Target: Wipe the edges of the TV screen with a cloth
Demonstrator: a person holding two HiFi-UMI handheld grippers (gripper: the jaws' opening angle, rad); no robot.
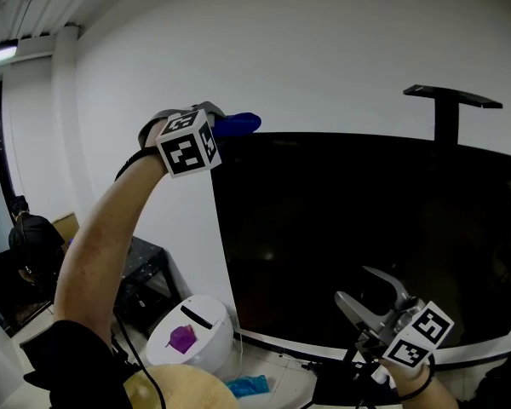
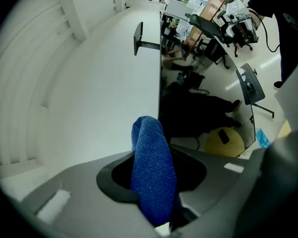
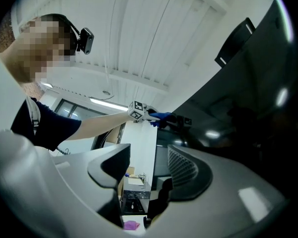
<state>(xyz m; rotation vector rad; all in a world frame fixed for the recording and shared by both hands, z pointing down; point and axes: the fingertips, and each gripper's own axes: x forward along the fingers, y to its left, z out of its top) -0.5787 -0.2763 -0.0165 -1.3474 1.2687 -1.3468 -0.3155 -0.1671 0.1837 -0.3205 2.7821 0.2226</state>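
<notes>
Blue cloth (image 2: 150,157) is filling the foreground of the left gripper view. The left gripper (image 2: 154,195) is squeezing it hard, its jaws closed down on a folded wad that is poking out past their tips. The raised arm is holding that wad at the upper left corner of the TV screen (image 1: 366,237), level with the top edge. No view is showing whether fabric is actually touching the frame.

Several risks are looking likely from here:
- Only a narrow tongue of cloth is sticking out, so a tilt of the wrist while running along the top edge could bring hard jaw plastic against the frame or glass.
- Drag along the edge could tug the fold out of the pinch and drop it down the front of the screen or behind it.
- The wad could ride off the corner and end up wiping the white wall (image 1: 324,41) to the left of the screen.

The right gripper (image 1: 368,290) is hovering before the screen's lower edge, its jaws standing wide with nothing between them. A careless lift could be knocking those tips into the glass.
</notes>
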